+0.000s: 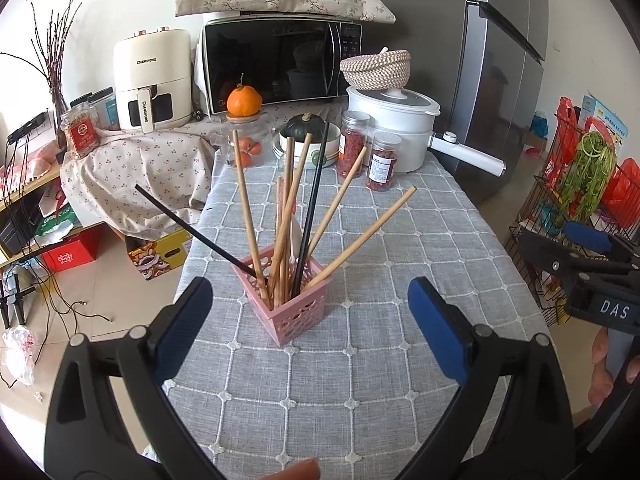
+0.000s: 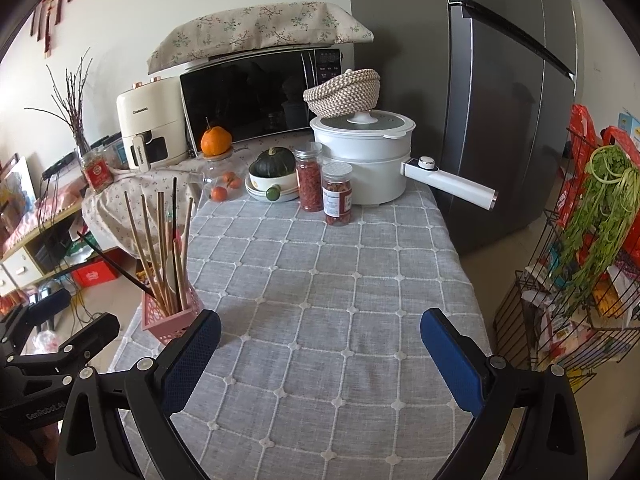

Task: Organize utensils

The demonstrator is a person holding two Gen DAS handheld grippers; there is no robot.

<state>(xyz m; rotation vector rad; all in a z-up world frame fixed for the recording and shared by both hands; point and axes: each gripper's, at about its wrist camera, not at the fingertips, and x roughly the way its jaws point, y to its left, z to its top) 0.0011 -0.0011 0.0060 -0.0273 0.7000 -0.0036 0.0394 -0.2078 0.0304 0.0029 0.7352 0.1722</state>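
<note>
A pink lattice holder (image 1: 290, 312) stands on the grey checked tablecloth (image 1: 360, 380), holding several wooden chopsticks (image 1: 248, 216) and two black ones (image 1: 314, 208), fanned out. My left gripper (image 1: 310, 320) is open, its blue pads on either side of the holder and nearer the camera, touching nothing. In the right wrist view the holder (image 2: 170, 316) sits at the left, beside the left pad. My right gripper (image 2: 320, 354) is open over bare cloth with nothing between its fingers. The left gripper's black frame (image 2: 52, 344) shows at that view's left edge.
At the table's far end stand a white electric pot (image 2: 362, 160) with a long handle, two spice jars (image 2: 324, 188), a bowl with a green squash (image 2: 274, 178), a glass jar and a microwave (image 1: 280, 66). A wire rack (image 2: 568, 280) with greens stands right of the table; a fridge behind.
</note>
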